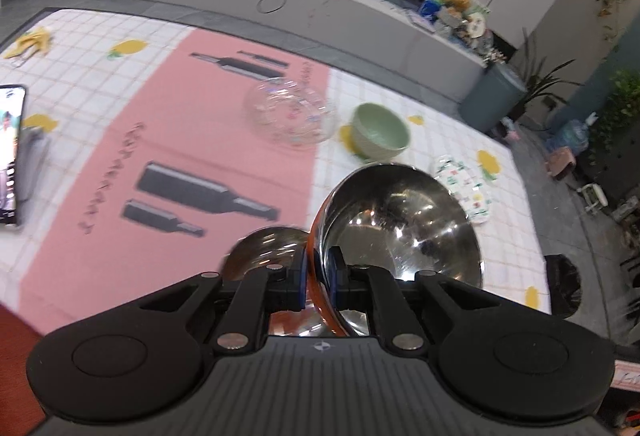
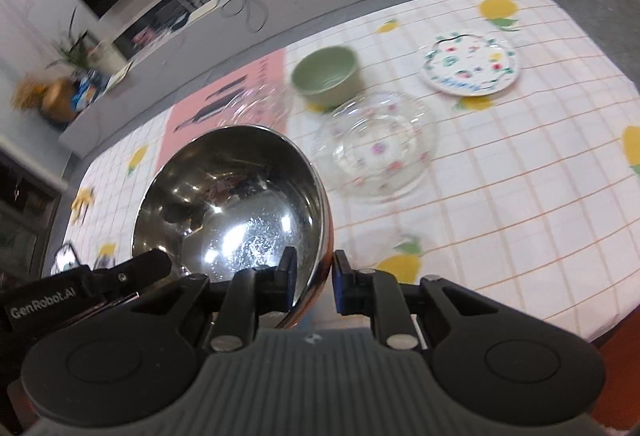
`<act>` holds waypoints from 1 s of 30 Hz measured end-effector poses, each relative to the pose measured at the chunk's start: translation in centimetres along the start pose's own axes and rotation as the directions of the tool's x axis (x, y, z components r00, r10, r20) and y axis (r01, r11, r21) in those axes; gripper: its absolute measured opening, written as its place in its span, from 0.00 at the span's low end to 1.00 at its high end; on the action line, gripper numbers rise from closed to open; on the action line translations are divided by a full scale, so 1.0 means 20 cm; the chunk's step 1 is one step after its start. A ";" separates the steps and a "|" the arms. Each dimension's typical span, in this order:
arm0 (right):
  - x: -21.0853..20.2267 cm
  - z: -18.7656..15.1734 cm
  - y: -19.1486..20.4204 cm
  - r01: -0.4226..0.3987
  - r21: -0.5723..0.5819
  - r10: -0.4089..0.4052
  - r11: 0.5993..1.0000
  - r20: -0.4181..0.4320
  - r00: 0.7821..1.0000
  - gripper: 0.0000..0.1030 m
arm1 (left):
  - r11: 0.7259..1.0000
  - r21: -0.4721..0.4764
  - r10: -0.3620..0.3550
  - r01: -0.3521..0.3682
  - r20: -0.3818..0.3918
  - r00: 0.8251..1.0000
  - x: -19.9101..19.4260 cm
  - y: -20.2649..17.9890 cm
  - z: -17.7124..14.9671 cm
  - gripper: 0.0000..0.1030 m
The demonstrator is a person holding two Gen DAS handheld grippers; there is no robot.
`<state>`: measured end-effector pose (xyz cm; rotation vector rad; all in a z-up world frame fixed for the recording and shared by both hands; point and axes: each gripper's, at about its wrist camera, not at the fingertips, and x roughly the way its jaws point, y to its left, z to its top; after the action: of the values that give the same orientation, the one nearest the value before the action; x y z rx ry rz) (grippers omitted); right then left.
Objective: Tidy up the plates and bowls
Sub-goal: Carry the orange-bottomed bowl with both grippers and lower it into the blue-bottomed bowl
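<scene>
Left wrist view: the left gripper [image 1: 316, 286] had its jaws clamped on the rim of a steel bowl [image 1: 400, 220], held above the tabletop [image 1: 80, 140]; a phone [image 1: 10, 152] stood at the left edge, seen only here.
Right wrist view: the right gripper [image 2: 314, 282] pinched the steel bowl's [image 2: 232, 196] rim; a glass plate [image 2: 376, 144] lay beside a green bowl [image 2: 326, 76], with a floral plate [image 2: 470, 66] further right.

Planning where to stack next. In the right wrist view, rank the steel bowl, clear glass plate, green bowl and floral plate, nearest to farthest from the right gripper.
1. Steel bowl: held at its rim in the right gripper.
2. Clear glass plate: on the cloth just ahead.
3. Green bowl: behind the glass plate, slightly left.
4. Floral plate: far right.
</scene>
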<state>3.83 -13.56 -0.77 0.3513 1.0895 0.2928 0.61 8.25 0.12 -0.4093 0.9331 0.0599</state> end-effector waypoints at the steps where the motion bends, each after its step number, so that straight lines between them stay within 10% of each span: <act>1: 0.01 -0.01 0.02 -0.001 -0.010 0.001 1.000 -0.008 1.000 0.16 | 1.000 -0.005 0.010 -0.010 -0.013 1.000 0.00 0.03 0.00 0.11; 30: 0.27 -0.08 0.13 0.069 -0.104 -0.084 0.992 -0.149 0.985 0.17 | 0.996 0.032 0.085 -0.082 -0.141 0.986 0.15 0.21 -0.05 0.10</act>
<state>4.53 -8.76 -4.80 0.2005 1.2321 0.3081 0.71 11.39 -4.22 -0.3536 1.0908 0.0960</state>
